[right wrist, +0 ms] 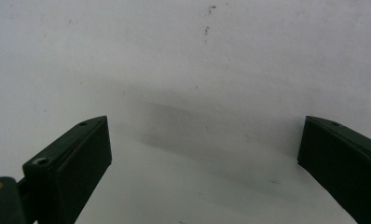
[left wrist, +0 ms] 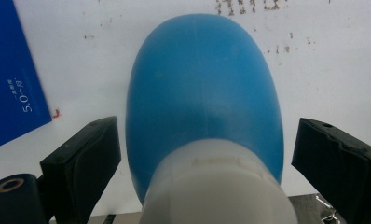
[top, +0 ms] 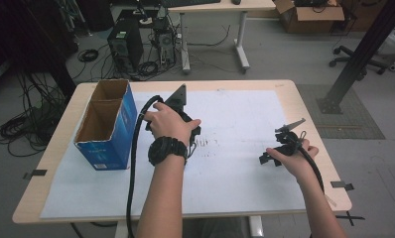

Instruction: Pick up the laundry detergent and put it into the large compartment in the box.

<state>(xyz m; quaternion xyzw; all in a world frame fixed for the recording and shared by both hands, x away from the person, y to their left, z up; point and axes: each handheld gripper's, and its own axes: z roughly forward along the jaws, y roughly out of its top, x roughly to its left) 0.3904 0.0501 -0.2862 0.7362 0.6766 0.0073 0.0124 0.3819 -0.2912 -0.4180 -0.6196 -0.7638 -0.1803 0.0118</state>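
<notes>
Left gripper point(left wrist: 207, 154) wide apart around blue bottle point(left wrist: 202, 93) with white cap point(left wrist: 218, 186); small gap each side, pads not pressing. Bottle lies on white paper sheet point(left wrist: 314, 84), blue cardboard box point(top: 108, 124) just beside. Right gripper point(right wrist: 204, 154) open, nothing between jaws, over bare sheet, well apart from left.

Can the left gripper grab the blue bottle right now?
Probably yes. The blue bottle already lies between the open jaws of the left gripper, with a small gap on each side and nothing in between.
</notes>
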